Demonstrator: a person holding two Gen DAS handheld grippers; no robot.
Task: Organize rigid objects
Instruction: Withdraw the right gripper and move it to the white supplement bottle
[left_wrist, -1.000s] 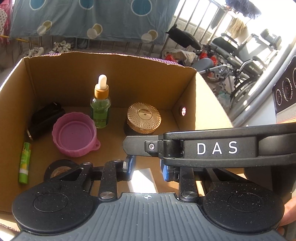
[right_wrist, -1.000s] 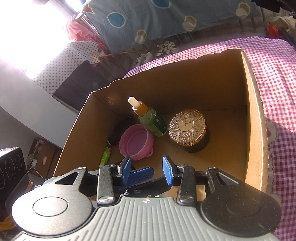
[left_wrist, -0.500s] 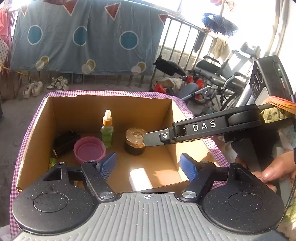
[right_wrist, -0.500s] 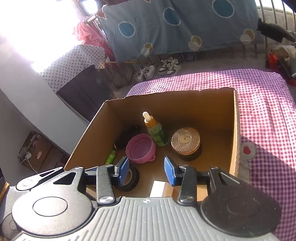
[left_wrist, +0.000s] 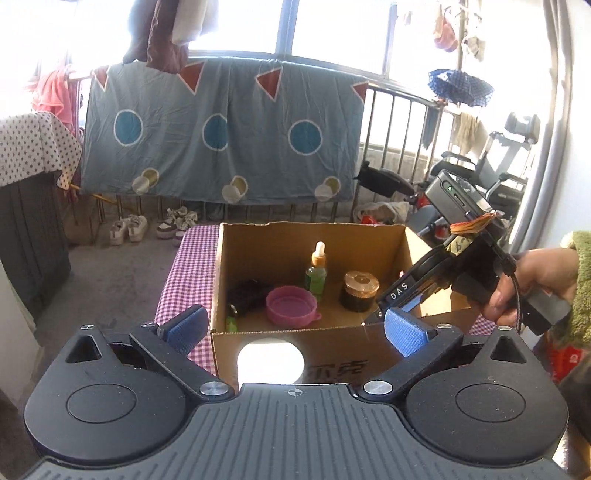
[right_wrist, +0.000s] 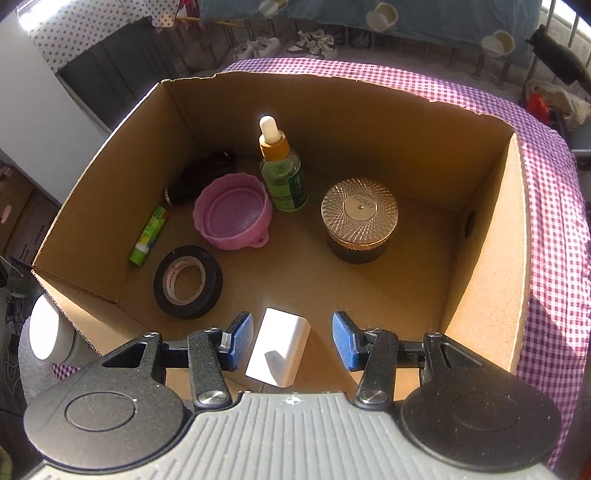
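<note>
A cardboard box (right_wrist: 487, 258) stands on a checked cloth. It holds a green dropper bottle (right_wrist: 282, 173), a pink bowl (right_wrist: 232, 212), a gold-lidded jar (right_wrist: 358, 218), a black tape roll (right_wrist: 188, 282), a green tube (right_wrist: 147, 236), a dark case (right_wrist: 199, 173) and a white block (right_wrist: 279, 347). My right gripper (right_wrist: 291, 339) is open above the white block, apart from it. My left gripper (left_wrist: 291, 330) is open and empty, drawn back in front of the box (left_wrist: 295, 363). The right gripper's body (left_wrist: 443, 273) shows over the box's right side.
A white round lid (right_wrist: 44, 332) sits outside the box's near left corner. The checked cloth (right_wrist: 554, 229) covers the table around the box. A patterned sheet (left_wrist: 221, 136) hangs on a railing behind, with shoes and a wheelchair on the floor.
My left gripper opened wide and pulled back and up out of the box. The white block now lies on the box floor. My right gripper opened wider and hovers over the block.
</note>
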